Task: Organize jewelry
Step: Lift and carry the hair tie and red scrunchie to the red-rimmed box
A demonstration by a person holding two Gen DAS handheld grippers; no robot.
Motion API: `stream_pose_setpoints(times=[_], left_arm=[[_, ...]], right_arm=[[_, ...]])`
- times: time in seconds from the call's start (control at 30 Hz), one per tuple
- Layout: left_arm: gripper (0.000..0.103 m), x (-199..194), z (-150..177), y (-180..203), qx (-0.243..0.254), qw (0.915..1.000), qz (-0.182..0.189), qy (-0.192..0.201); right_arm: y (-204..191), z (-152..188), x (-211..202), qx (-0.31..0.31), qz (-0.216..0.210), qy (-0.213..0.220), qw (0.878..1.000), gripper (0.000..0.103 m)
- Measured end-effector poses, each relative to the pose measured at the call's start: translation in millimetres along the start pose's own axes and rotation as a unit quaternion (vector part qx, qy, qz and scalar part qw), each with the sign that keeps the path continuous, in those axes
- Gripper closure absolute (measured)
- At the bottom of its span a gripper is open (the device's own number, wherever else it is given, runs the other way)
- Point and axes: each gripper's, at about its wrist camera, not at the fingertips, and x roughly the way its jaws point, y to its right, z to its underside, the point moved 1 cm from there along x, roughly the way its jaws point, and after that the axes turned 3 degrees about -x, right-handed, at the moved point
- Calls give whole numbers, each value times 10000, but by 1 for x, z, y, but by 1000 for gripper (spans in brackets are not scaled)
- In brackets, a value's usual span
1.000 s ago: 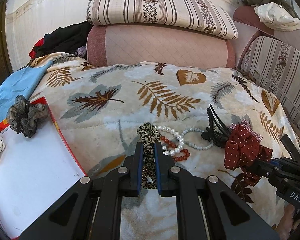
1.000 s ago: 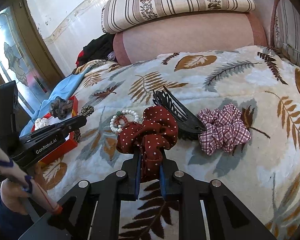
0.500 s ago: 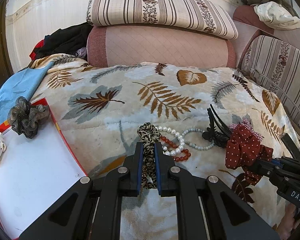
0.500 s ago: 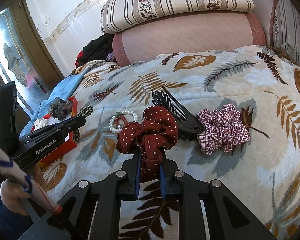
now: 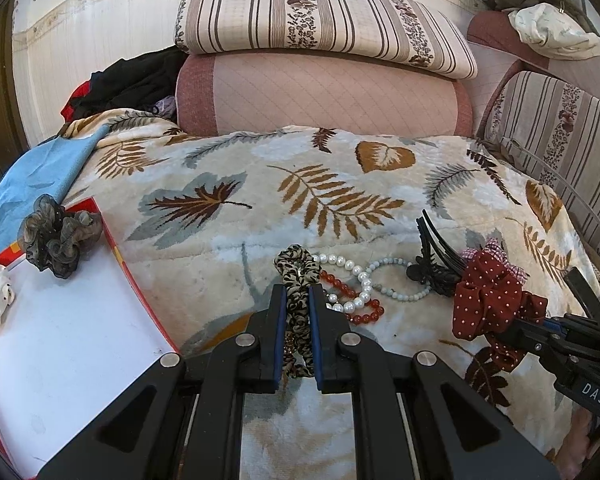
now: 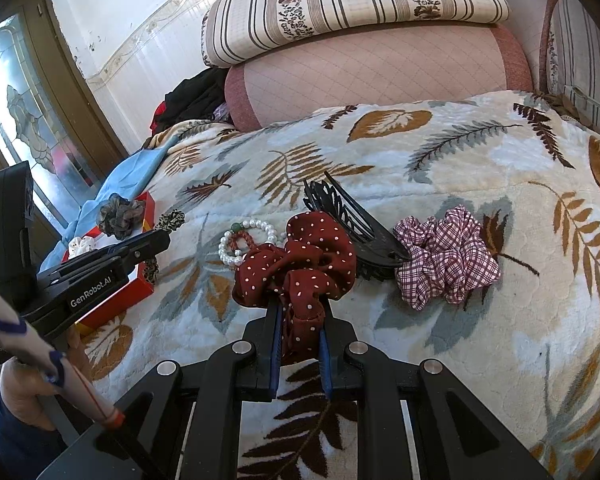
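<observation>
Scrunchies are being gripped, one per claw: the left claw is pinching the leopard scrunchie at lower centre, the right claw the red dotted scrunchie, probably for carrying to the tray at lower left.

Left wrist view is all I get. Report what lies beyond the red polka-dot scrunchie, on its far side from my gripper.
Observer: A maroon plaid scrunchie lies on the leaf-print blanket, just past the black claw clip.
Operator: Confirm the right gripper's hold.
Observer: The right gripper is shut on the red polka-dot scrunchie, with fabric bunched between its fingers.
Operator: Check the plaid one against the clip.
Observer: Its left edge appears to touch the clip's end.
</observation>
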Motion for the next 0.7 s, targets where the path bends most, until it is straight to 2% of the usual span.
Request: stream_pose_setpoints(times=[0.33,0.7], left_arm=[[92,-23,-4,-14,13,9995,-198,255],[92,-54,-11,-65,-476,9966,-355,571]], right_arm=[[-4,3,-1,49,87,22,9999,87],[-42,1,2,141,-79,-127,9998,87]])
